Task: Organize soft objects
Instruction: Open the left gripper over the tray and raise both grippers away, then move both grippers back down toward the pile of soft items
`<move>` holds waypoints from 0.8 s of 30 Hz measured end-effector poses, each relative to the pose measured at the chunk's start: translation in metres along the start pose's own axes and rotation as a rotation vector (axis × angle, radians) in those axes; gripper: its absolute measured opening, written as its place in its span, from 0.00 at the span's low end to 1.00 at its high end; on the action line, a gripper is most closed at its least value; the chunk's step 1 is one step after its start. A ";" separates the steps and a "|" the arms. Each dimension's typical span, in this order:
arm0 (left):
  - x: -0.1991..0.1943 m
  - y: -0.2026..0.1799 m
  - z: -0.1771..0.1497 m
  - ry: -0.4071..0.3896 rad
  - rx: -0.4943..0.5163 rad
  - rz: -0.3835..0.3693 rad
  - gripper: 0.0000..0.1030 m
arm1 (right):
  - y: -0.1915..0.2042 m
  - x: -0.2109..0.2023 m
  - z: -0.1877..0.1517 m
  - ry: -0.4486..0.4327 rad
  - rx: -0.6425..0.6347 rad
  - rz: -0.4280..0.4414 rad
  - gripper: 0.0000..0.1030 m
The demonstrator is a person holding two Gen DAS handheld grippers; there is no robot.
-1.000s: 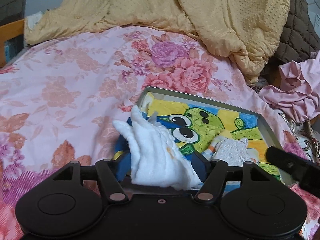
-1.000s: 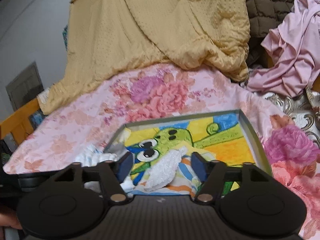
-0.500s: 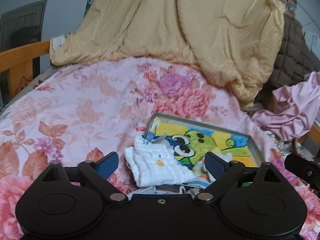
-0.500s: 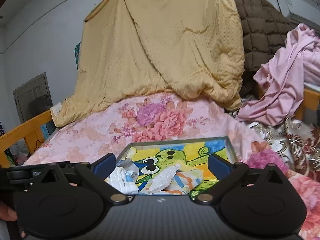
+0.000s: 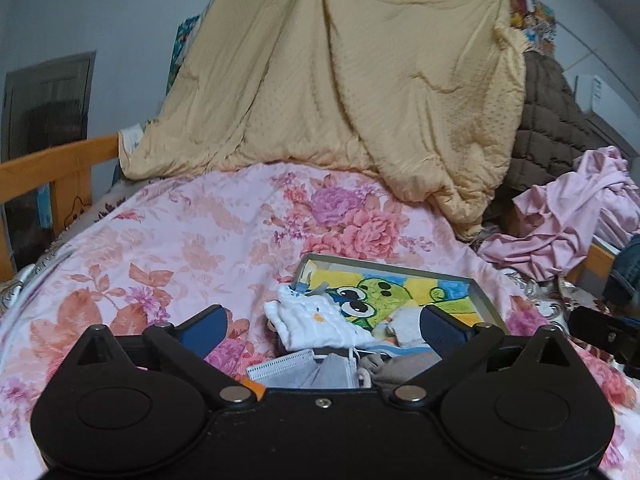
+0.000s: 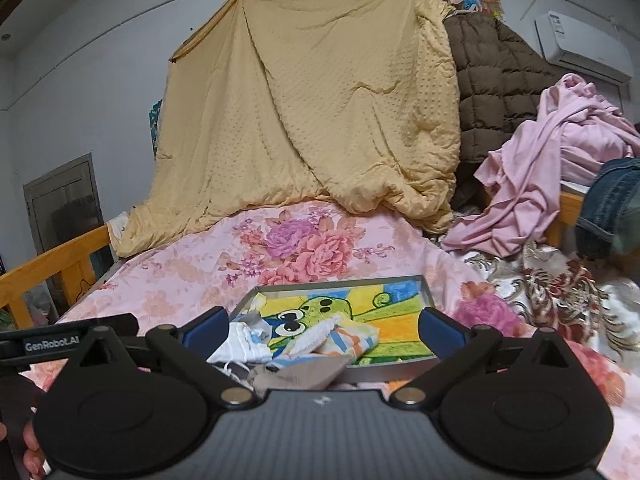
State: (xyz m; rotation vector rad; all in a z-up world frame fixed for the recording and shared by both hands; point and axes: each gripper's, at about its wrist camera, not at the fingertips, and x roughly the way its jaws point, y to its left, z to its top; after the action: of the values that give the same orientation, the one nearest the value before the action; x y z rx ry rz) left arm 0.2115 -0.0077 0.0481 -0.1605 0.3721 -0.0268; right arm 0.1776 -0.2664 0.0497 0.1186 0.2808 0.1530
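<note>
- Both grippers are hanging over the near edge of the pink floral bedspread (image 5: 192, 240), and neither is gripping anything.
- The left gripper (image 5: 322, 326) is sitting with its jaws spread wide, nothing pinched; the white quilted cloth (image 5: 316, 320) is lying loose between and beyond them, draped over the near left corner of the shallow grey tray with the green cartoon frog picture (image 5: 482, 298).
- The right gripper (image 6: 324, 326) is just as wide and empty; the striped orange-and-blue cloth (image 6: 346, 340) and a white fluffy piece are resting in the tray's near part.
- A grey pleated face mask (image 5: 288, 368) and a beige knitted thing (image 6: 304, 372) are lying just outside the tray's near edge, so I'd guess they're waiting to go in next.
- The yellow dotted blanket (image 6: 312, 112) is hanging at the far end, out of the way.
</note>
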 end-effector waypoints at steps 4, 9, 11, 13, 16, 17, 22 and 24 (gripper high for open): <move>-0.027 -0.002 -0.012 -0.021 0.019 -0.017 0.99 | -0.001 -0.020 -0.009 0.012 -0.003 -0.009 1.00; -0.053 -0.005 -0.027 -0.015 0.062 -0.018 0.99 | -0.003 -0.041 -0.017 0.024 0.003 -0.020 1.00; -0.061 -0.005 -0.033 -0.008 0.066 -0.018 0.99 | -0.003 -0.049 -0.021 0.030 0.002 -0.024 1.00; -0.068 -0.003 -0.039 0.004 0.065 -0.020 0.99 | -0.002 -0.057 -0.026 0.039 -0.001 -0.026 1.00; -0.078 -0.002 -0.048 0.025 0.069 -0.018 0.99 | 0.000 -0.068 -0.033 0.059 -0.017 -0.033 1.00; -0.081 -0.002 -0.050 0.031 0.074 -0.017 0.99 | 0.000 -0.072 -0.035 0.064 -0.023 -0.036 1.00; -0.091 0.000 -0.058 0.058 0.058 -0.017 0.99 | -0.001 -0.083 -0.042 0.096 -0.031 -0.056 1.00; -0.091 0.001 -0.062 0.081 0.050 -0.011 0.99 | -0.003 -0.085 -0.045 0.114 -0.027 -0.068 1.00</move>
State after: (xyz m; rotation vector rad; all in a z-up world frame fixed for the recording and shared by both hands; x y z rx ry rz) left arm 0.1037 -0.0106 0.0233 -0.1120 0.4511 -0.0532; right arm 0.0849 -0.2788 0.0287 0.0733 0.3955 0.0957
